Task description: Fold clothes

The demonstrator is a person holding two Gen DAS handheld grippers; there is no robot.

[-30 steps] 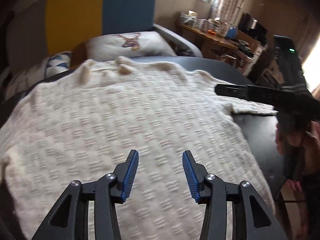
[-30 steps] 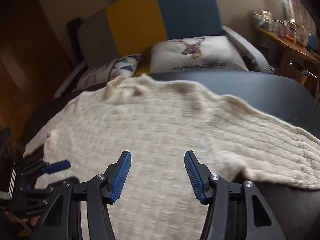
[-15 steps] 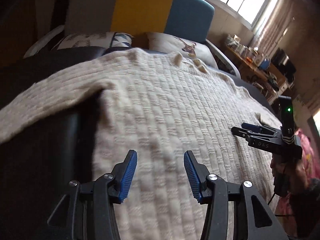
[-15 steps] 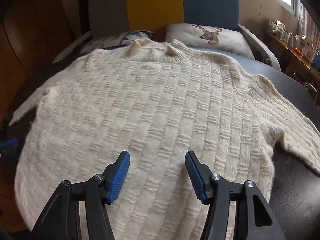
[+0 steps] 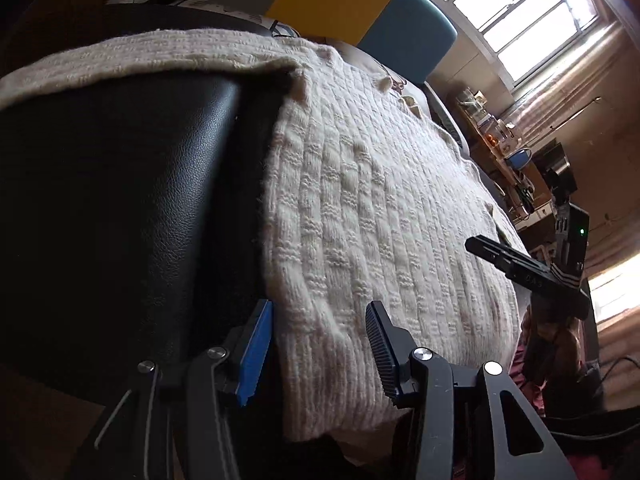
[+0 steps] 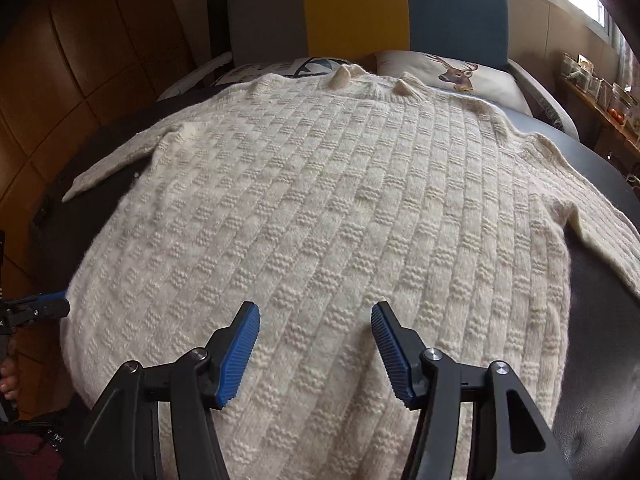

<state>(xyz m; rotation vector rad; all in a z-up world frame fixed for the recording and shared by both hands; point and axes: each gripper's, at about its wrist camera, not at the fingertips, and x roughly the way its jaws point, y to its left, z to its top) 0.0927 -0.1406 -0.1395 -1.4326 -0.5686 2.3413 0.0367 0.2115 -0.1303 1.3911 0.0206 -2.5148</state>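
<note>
A cream knitted sweater (image 6: 328, 208) lies spread flat on a black padded surface (image 6: 600, 320), collar at the far end, sleeves out to both sides. My right gripper (image 6: 316, 344) is open and empty, low over the sweater's lower middle. My left gripper (image 5: 316, 344) is open and empty at the sweater's bottom left corner (image 5: 320, 360); the hem edge lies between its fingers, not clamped. The left sleeve (image 5: 120, 60) runs across the top of the left wrist view. The left gripper's tip (image 6: 44, 308) shows at the left edge of the right wrist view; the right gripper's body (image 5: 528, 272) shows in the left wrist view.
A yellow and teal chair back (image 6: 400, 12) and a deer-print cushion (image 6: 452, 72) stand behind the collar. A cluttered desk (image 5: 508, 152) stands at the right under bright windows. Bare black leather (image 5: 120, 220) lies left of the sweater.
My left gripper has moved left and down to the sweater's bottom left corner. My right gripper has drawn back slightly and now faces the spread sweater. Both stay open.
</note>
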